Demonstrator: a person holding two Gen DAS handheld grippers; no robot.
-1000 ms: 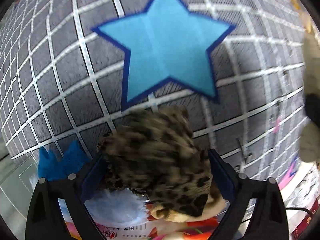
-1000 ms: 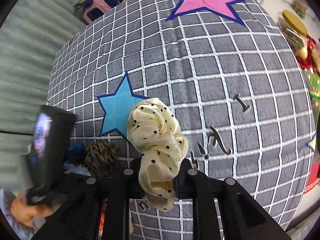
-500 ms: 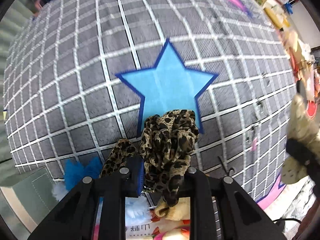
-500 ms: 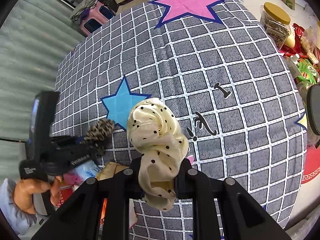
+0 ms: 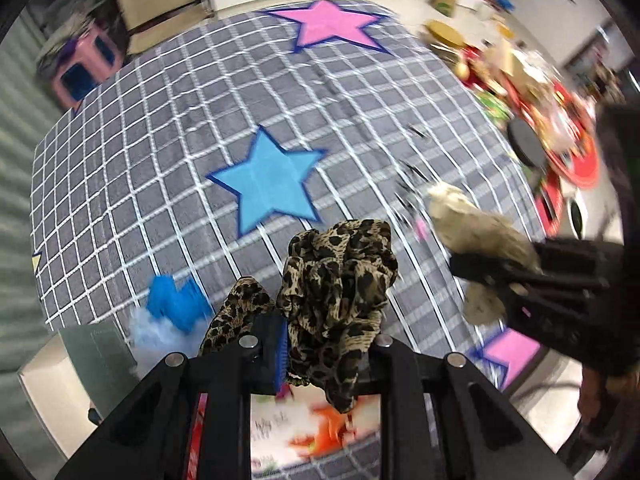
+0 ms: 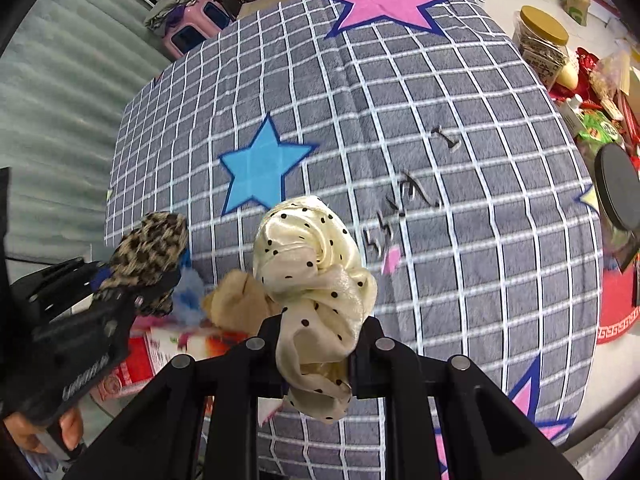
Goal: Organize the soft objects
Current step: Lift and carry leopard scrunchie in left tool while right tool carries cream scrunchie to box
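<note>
My left gripper (image 5: 320,344) is shut on a leopard-print scrunchie (image 5: 340,284) and holds it high above the grey checked blanket (image 5: 160,140). It also shows in the right wrist view (image 6: 150,248). My right gripper (image 6: 316,332) is shut on a cream polka-dot scrunchie (image 6: 312,268), also lifted; it shows at the right of the left wrist view (image 5: 476,228). A blue fluffy scrunchie (image 5: 174,304) and a second leopard piece (image 5: 236,312) lie below the left gripper. A tan soft item (image 6: 236,304) lies by a printed box (image 6: 176,340).
The blanket has a blue star (image 6: 260,168) in the middle and a pink star (image 6: 384,2) at the far end. A jar with a gold lid (image 6: 542,40), snack packets and a red mat (image 6: 616,304) are at the right. A pink stool (image 6: 192,28) stands beyond the blanket.
My left gripper closed on the leopard scrunchie and rose high above the blanket. My right gripper also rose with the cream scrunchie still held.
</note>
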